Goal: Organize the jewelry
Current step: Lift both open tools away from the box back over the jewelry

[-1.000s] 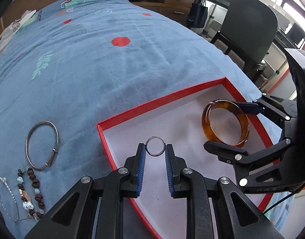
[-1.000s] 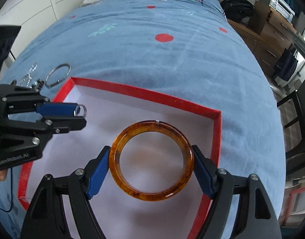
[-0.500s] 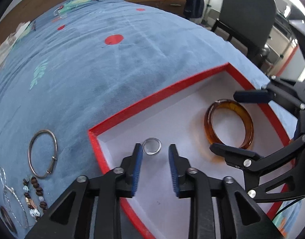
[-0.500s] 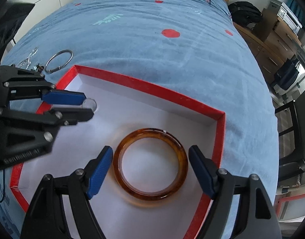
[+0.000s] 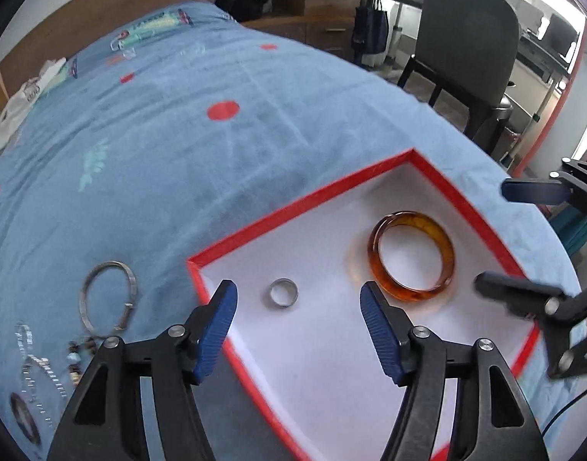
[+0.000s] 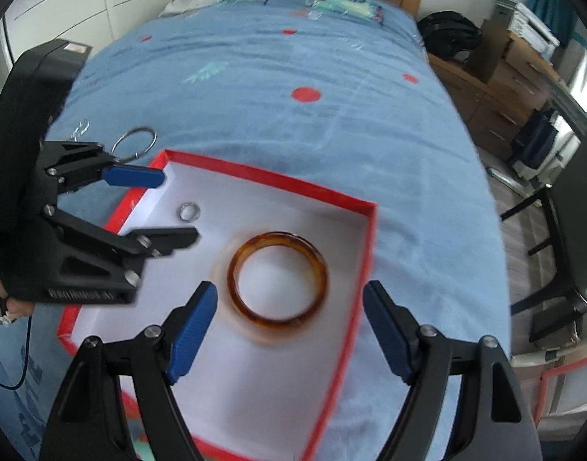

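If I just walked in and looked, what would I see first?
Probably the box with its bright red rim, sitting on the blue bedspread. Inside lie an amber bangle and, apart from it near the corner, a small silver ring. The left gripper and right gripper hang open above them, holding nothing.

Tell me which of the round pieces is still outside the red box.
The thin silver bangle, lying on the blue bedspread left of the box. The amber bangle and small silver ring lie inside.
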A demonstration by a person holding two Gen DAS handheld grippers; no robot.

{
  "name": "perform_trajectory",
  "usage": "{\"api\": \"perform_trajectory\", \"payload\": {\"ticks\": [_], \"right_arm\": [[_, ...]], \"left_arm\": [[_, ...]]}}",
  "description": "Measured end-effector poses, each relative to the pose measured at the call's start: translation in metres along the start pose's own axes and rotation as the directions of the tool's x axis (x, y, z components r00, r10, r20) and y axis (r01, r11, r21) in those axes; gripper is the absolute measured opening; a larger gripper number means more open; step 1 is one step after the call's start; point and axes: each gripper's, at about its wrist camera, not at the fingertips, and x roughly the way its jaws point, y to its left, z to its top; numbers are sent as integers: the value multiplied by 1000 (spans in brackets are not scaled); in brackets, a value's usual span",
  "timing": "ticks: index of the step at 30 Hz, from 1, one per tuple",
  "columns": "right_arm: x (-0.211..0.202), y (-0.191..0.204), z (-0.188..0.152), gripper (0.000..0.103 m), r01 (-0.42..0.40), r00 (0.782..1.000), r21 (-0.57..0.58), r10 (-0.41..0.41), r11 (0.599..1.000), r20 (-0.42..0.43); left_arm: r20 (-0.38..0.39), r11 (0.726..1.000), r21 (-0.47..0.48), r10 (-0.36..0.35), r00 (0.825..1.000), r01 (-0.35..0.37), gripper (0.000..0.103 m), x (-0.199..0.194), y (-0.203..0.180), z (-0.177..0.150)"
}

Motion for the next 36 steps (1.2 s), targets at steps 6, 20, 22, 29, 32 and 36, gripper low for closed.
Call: {"api": "perform_trajectory", "payload": {"ticks": [6,20,22,29,32,36], "right_arm": [[-62,-13,-19,78,60,997,74,-63,995,40],[-215,44,-50,78,91,970,194,-131,977,206],[-226,60,-56,78,82,966,197,-126,977,224],[-242,117,-78,78,53,964,223,-108,973,243],[-243,137,-86,78,11,959,238,-78,971,272],[-233,163,-89,78,-46,956,220,-21,974,292]], "left_arm": [[88,998,-35,49,995,-46,67,-70,16,-5],[200,973,-140,208,958,-182,80,-246,73,-116],[213,965,-147,246,946,-218,82,-266,82,-135],[267,943,-183,319,909,-278,89,-313,105,-201],[244,939,-191,329,912,-287,89,-315,114,-226],[222,923,-242,354,909,-300,90,-318,129,-250]]}}
